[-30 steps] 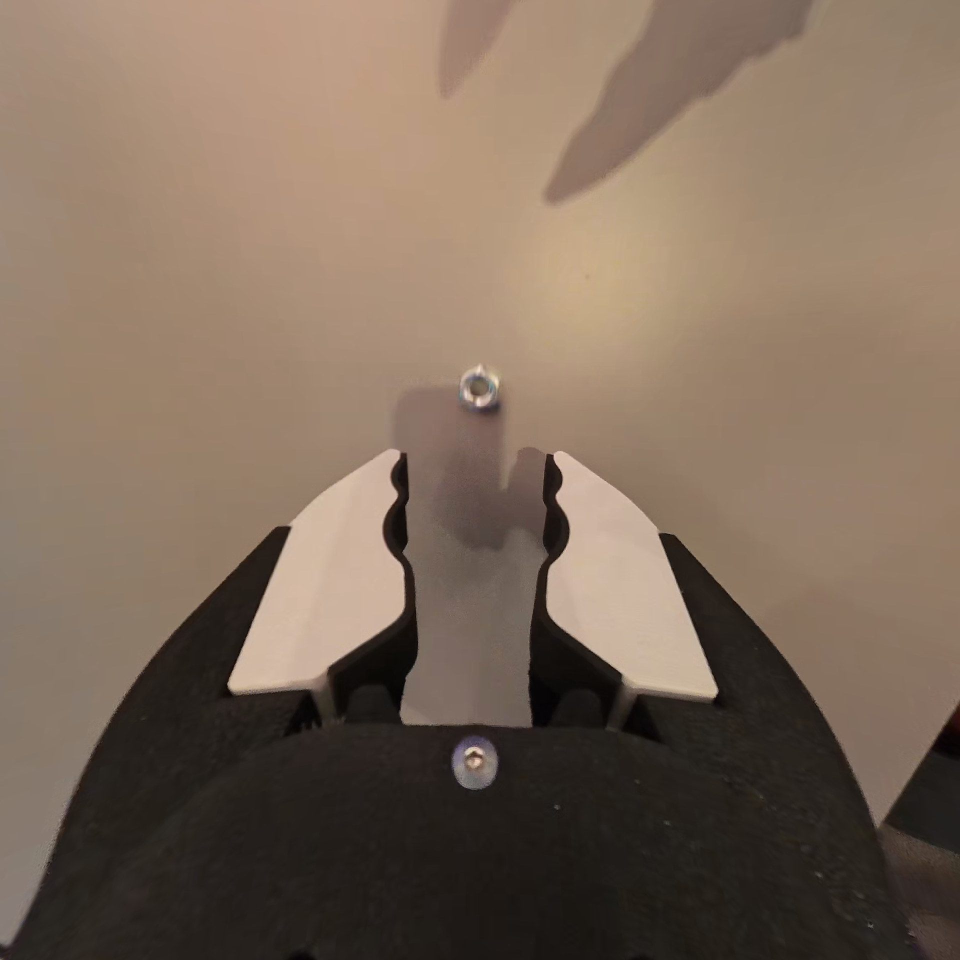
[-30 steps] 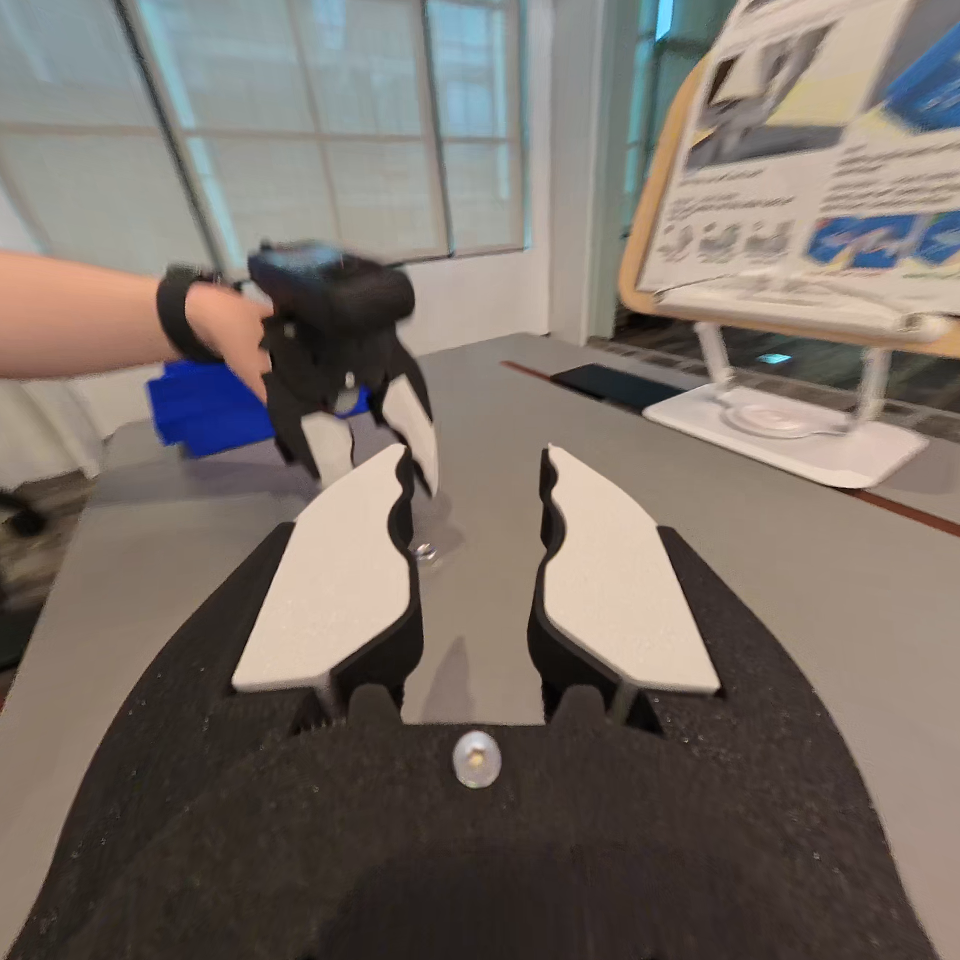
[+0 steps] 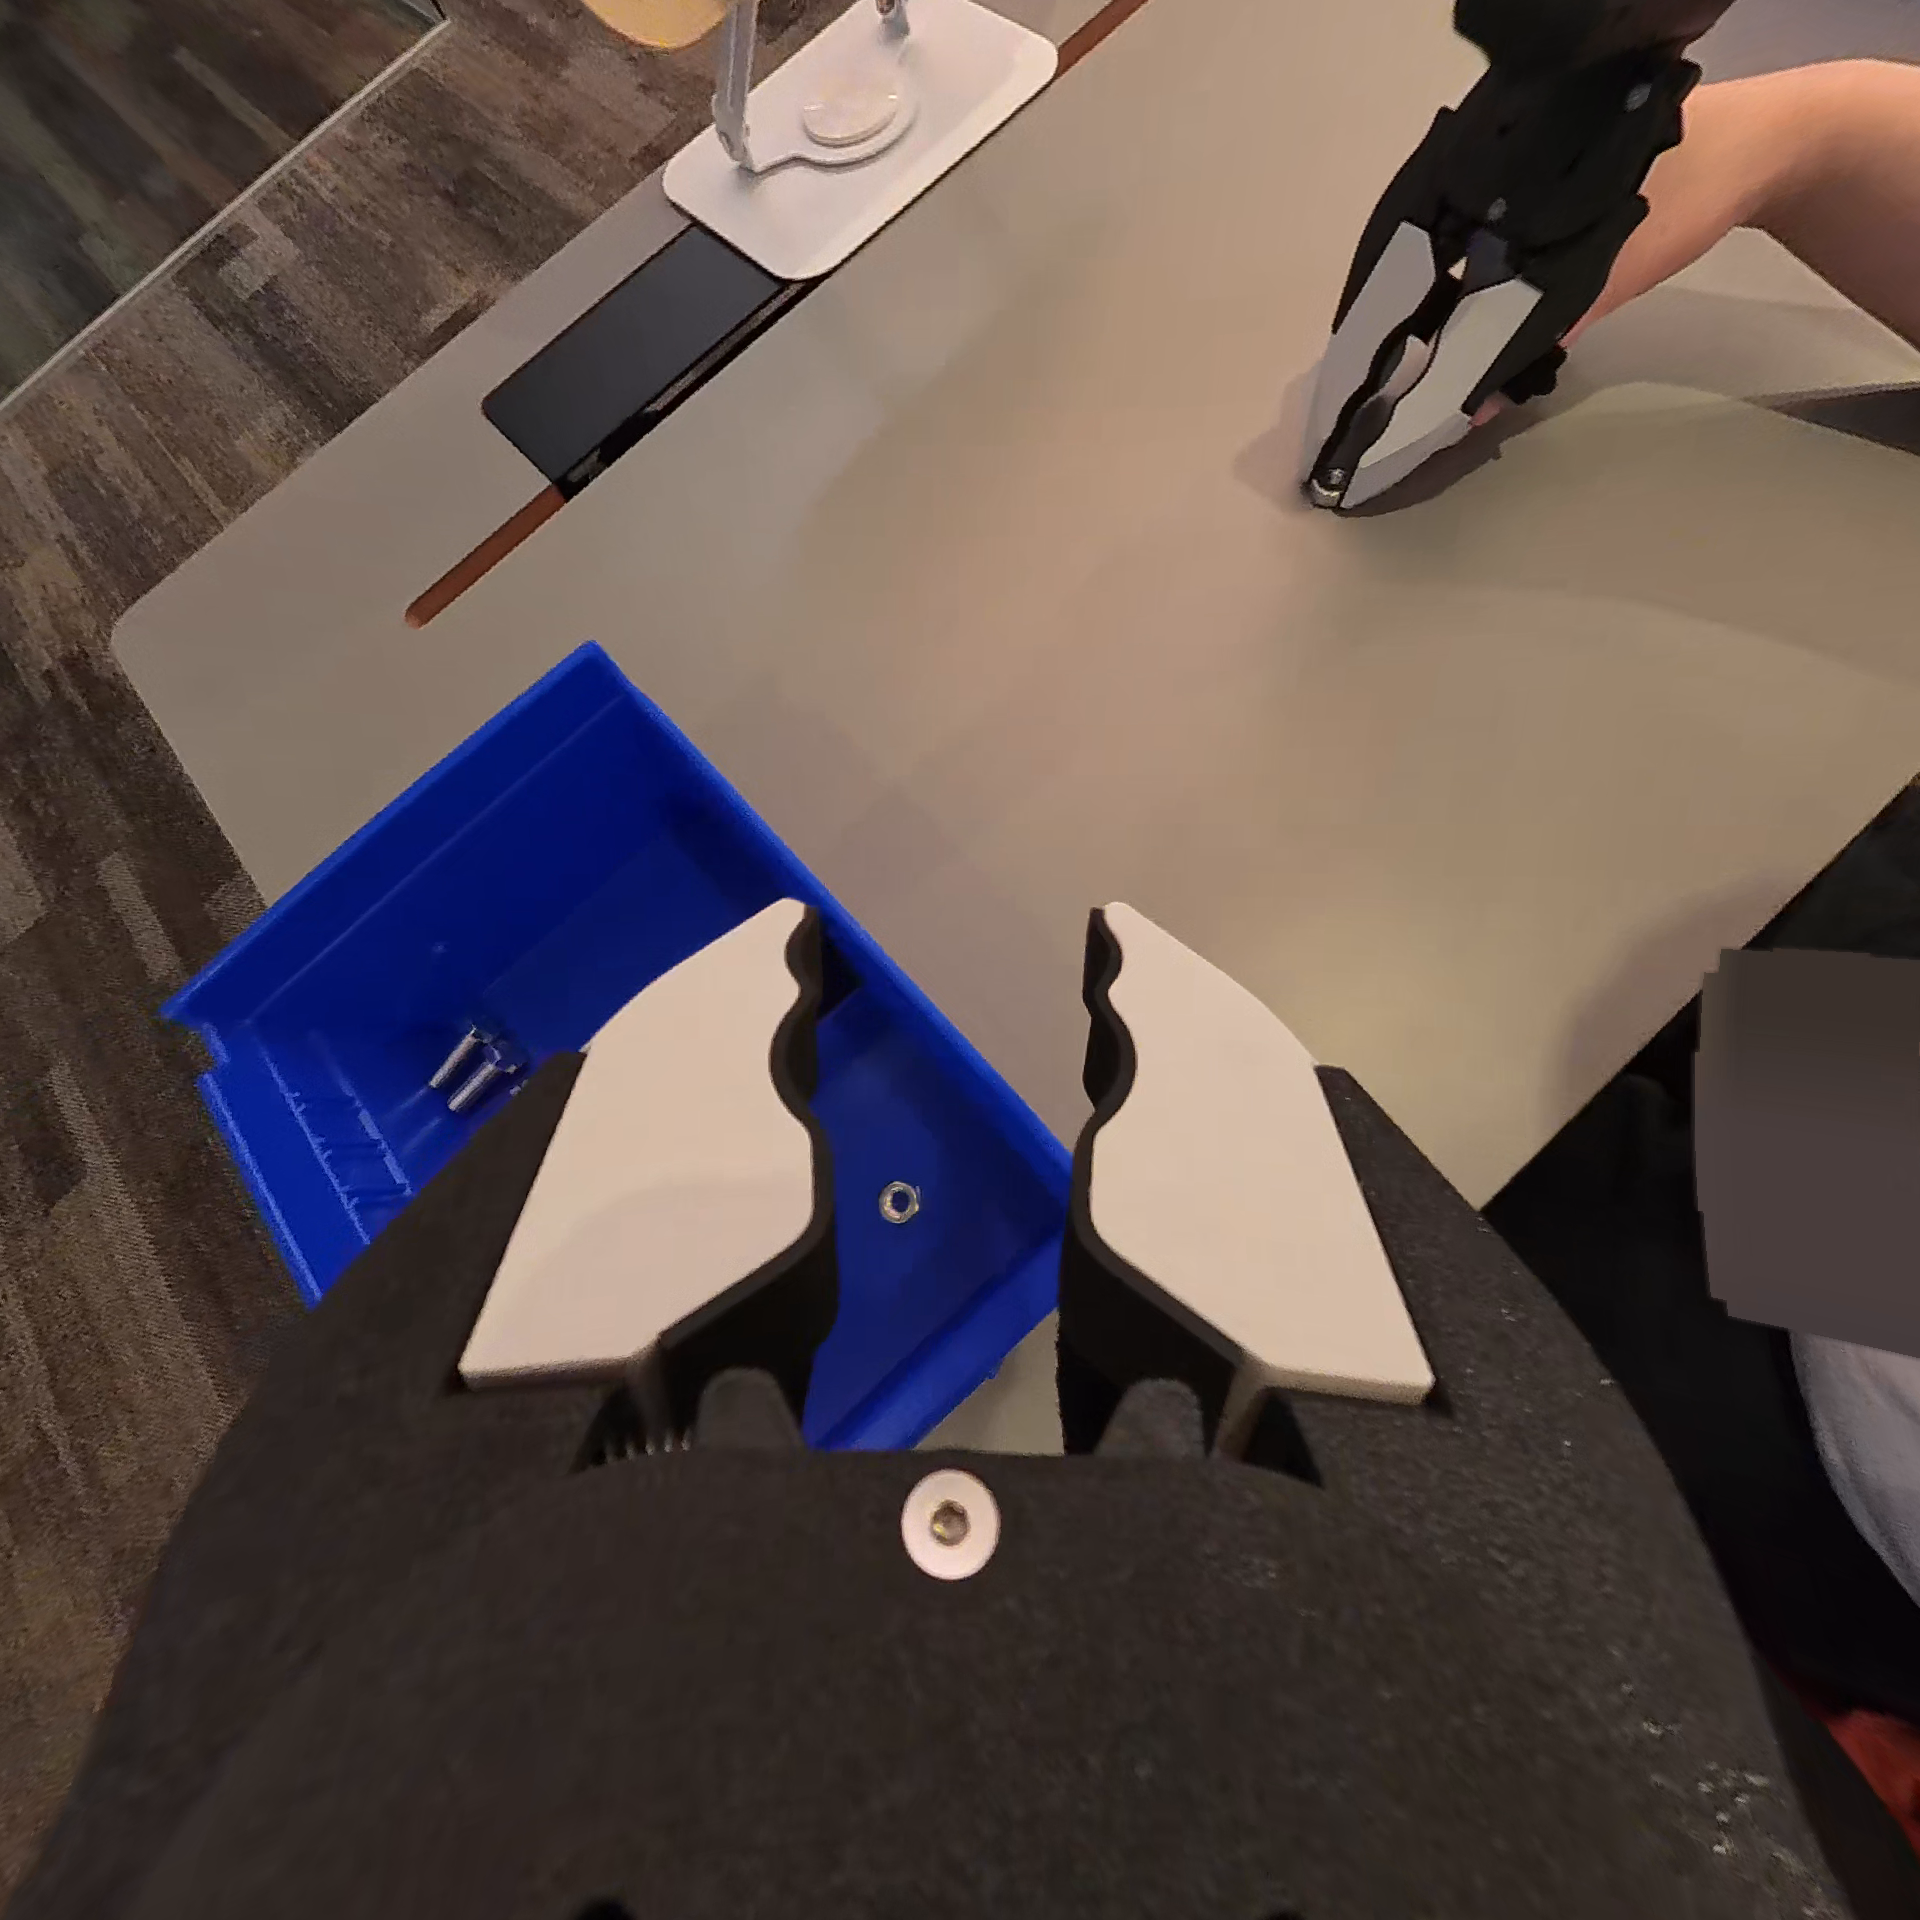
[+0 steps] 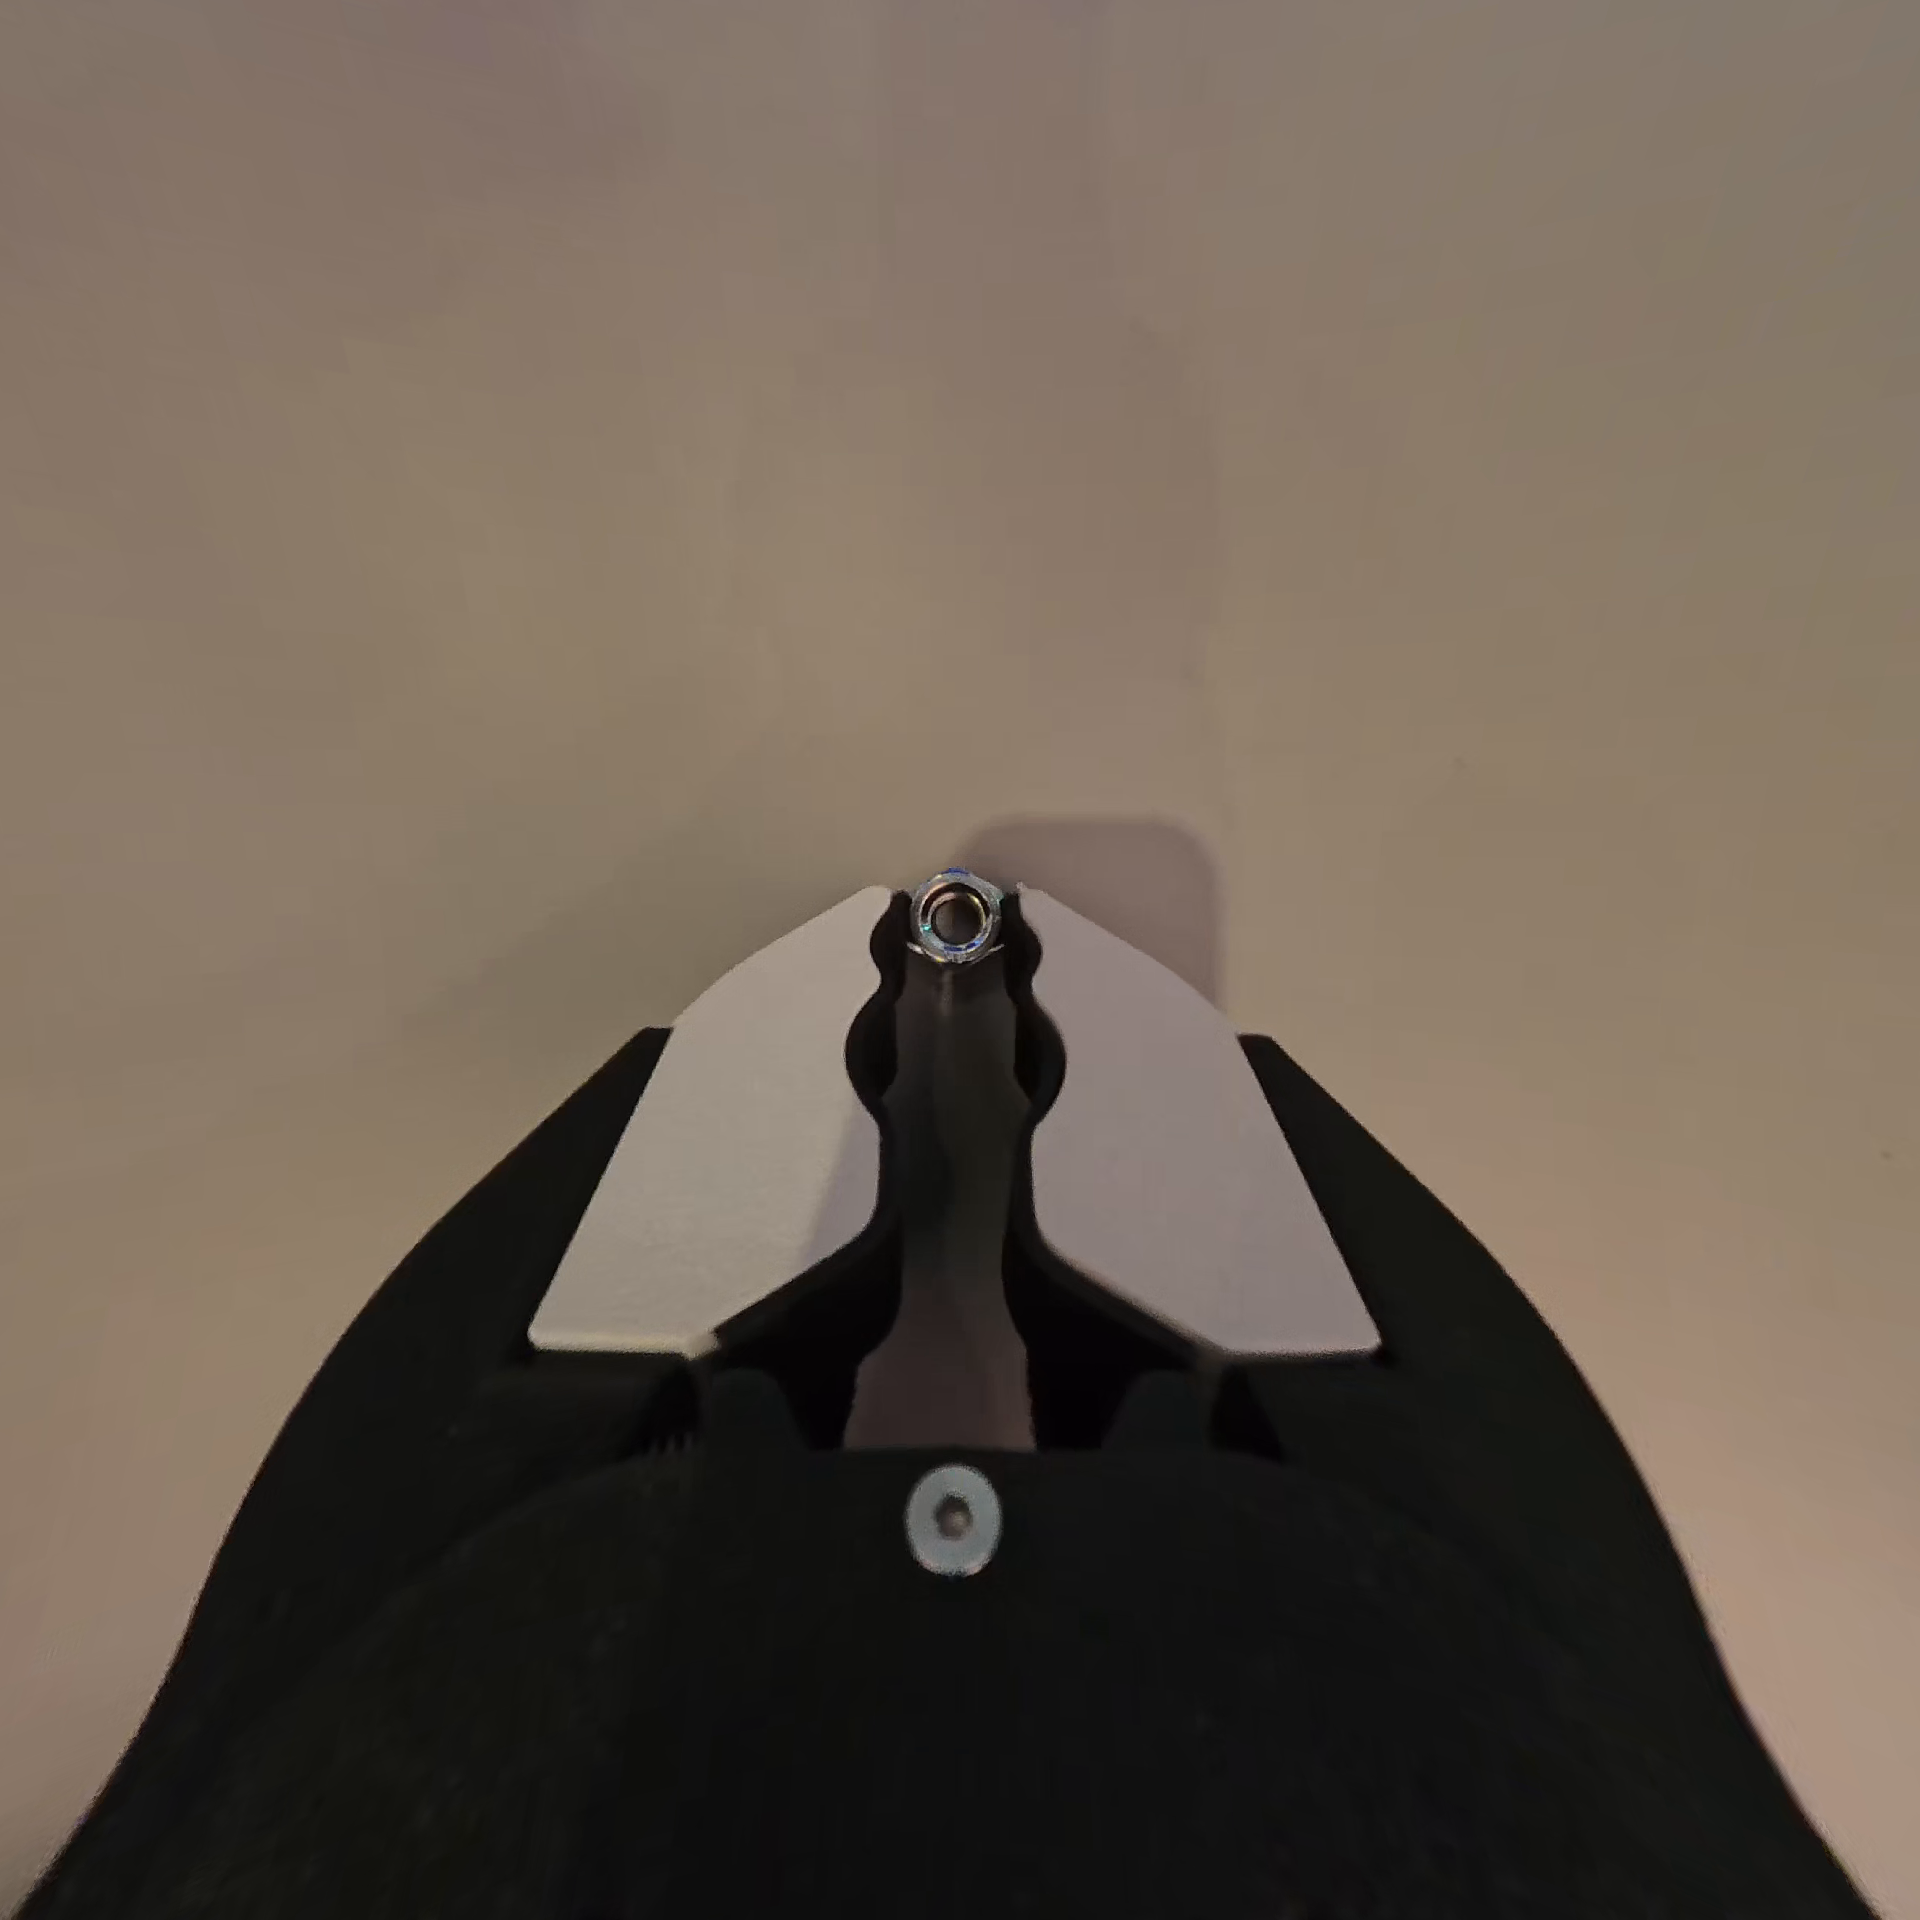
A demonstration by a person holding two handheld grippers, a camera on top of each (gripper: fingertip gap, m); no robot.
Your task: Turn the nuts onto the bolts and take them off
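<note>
Since a second ago the left hand-held gripper [image 3: 945, 1049] has swung off the nut [image 4: 954, 922] to hover, jaws apart, over the blue bin [image 3: 540, 883] at the bench's [image 3: 1143, 644] near left, where two bolts [image 3: 468, 1070] and a second nut [image 3: 898, 1202] lie. Meanwhile the right hand-held gripper [image 4: 954, 914] has dropped to the bench and now pinches the nut between its fingertips. No writing is legible.

The table [image 3: 1039, 623] is plain beige-grey. A bright blue bin [image 3: 582, 852] holds silver bolts [image 3: 468, 1065] and a silver nut [image 3: 897, 1202]. Both grippers are black with white finger plates. The carpet [image 3: 135, 416] is mottled brown and grey.
</note>
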